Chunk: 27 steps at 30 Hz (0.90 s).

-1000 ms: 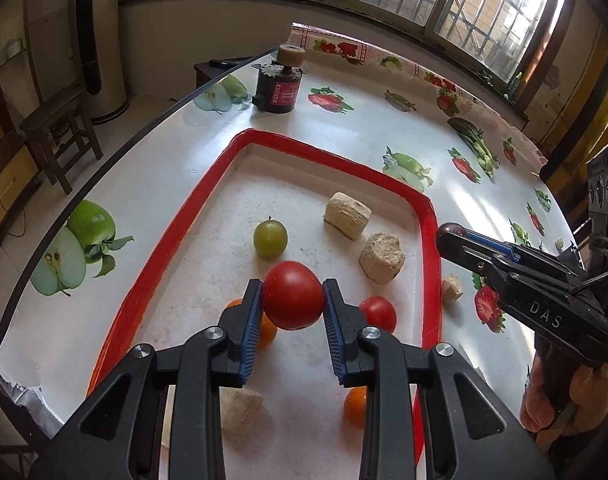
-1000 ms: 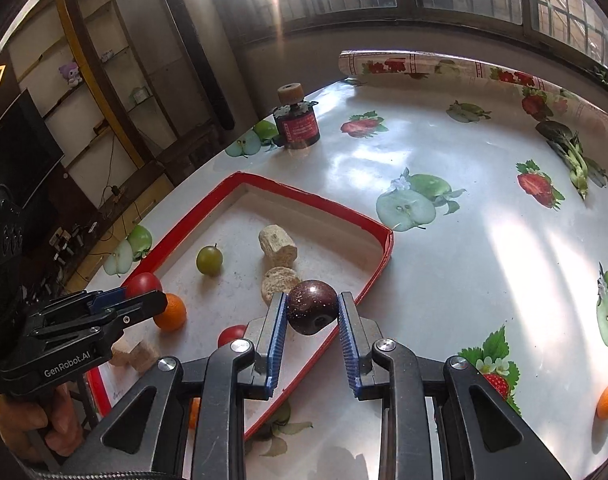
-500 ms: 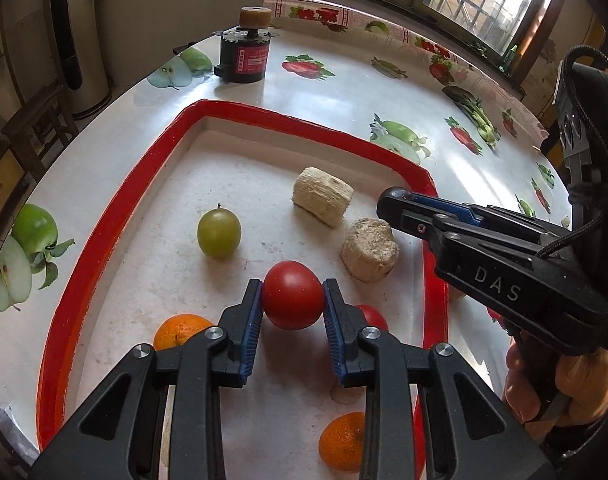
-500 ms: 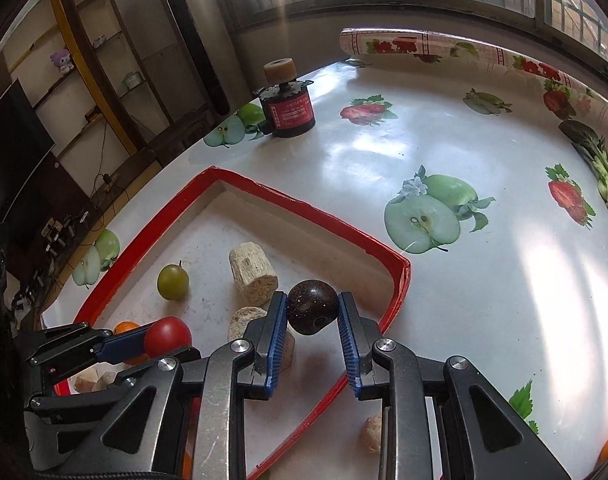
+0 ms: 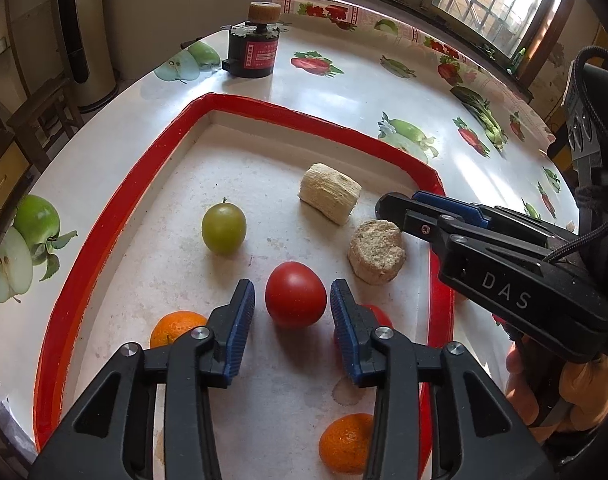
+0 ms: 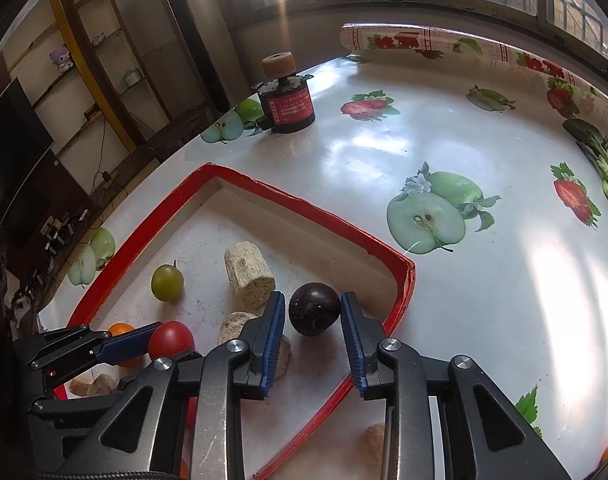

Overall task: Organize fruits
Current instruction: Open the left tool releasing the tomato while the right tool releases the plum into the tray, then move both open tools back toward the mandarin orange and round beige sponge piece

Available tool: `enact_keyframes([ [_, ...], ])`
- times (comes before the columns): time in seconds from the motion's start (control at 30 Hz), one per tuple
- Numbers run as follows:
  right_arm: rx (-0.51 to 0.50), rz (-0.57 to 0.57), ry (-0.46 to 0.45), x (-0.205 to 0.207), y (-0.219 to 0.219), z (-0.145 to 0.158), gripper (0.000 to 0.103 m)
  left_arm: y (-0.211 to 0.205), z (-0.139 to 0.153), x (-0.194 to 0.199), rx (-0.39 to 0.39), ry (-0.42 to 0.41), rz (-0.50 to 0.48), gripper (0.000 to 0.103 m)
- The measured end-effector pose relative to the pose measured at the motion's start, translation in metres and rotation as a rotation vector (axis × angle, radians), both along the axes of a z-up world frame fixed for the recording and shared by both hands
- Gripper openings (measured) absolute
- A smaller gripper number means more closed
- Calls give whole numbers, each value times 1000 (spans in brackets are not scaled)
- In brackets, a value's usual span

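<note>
Left gripper (image 5: 292, 334) jaws just opened clear of the red tomato (image 5: 295, 300), now resting on the floor of the red-rimmed tray (image 5: 104, 216) near its middle; right gripper (image 6: 313, 338) jaws likewise just parted from the dark plum (image 6: 314, 314), set down near the tray's right corner. Both round, smooth, probably light and prone to roll or bruise, so best taken across the widest part with gentle pressure. Room tight among neighbouring fruit and rim; open counter (image 6: 464, 152) far right.
</note>
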State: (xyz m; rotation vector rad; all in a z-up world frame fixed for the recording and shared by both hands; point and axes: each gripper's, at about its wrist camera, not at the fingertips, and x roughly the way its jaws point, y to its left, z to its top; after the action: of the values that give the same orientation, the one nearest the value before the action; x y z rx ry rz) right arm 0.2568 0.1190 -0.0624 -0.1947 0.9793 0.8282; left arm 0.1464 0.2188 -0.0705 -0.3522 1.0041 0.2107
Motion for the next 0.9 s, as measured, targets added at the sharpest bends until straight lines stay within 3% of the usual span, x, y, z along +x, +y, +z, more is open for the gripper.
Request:
enact_keyframes([
  [0.07,1,-2,-9,-3,-2,4,40,-1,4,-2,9,-7,5,49],
  [0.13,6,-12,-28,-6,-7,9,44,-2,7,-5,19,-11,9,49],
  [0.53,69,-38,-45,-32,-54,40,44,-14,23,-25,23,-46,8,49],
  [0.9,85,-84,-45,-54,-99,46,44,-31,37,-38,26,-72,-8,49],
])
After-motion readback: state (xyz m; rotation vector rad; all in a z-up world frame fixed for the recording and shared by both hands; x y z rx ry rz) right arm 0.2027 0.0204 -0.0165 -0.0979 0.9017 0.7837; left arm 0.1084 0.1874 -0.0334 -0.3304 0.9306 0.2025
